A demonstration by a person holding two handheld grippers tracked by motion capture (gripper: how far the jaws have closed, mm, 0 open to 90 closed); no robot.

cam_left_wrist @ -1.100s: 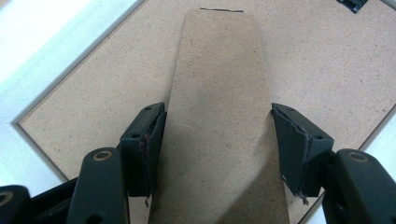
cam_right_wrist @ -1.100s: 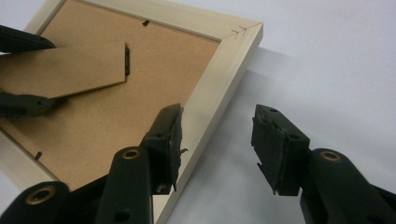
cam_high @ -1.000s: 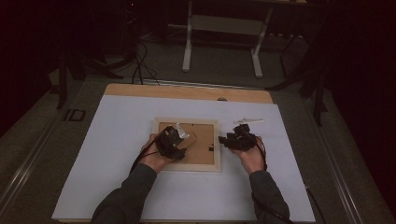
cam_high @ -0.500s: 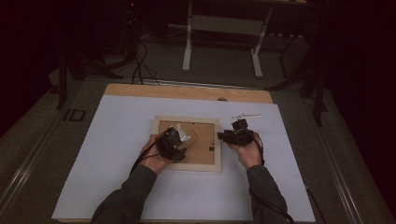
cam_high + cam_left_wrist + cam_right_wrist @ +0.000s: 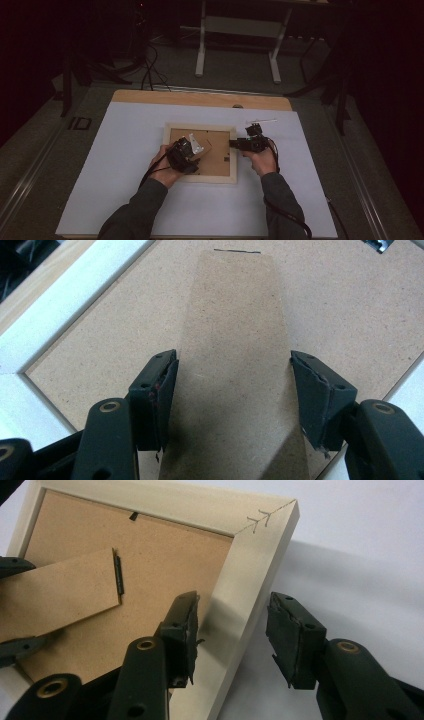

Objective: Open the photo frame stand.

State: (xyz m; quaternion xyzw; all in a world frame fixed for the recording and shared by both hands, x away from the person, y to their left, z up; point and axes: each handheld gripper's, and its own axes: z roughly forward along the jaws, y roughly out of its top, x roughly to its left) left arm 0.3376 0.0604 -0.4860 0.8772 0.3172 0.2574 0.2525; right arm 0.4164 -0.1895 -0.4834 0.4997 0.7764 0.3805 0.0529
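The picture frame lay face down on the worktop, the left tool open around its stand, the right tool, jaws just reopening, astride its rail, which should be clamped squarely before the stand is pulled.

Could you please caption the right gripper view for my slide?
Right gripper straddles the picture frame's pale wooden side rail, jaws open.

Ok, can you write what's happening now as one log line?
left hand-held gripper: open around stand flap | right hand-held gripper: open astride picture frame rail | frame: face-down on table
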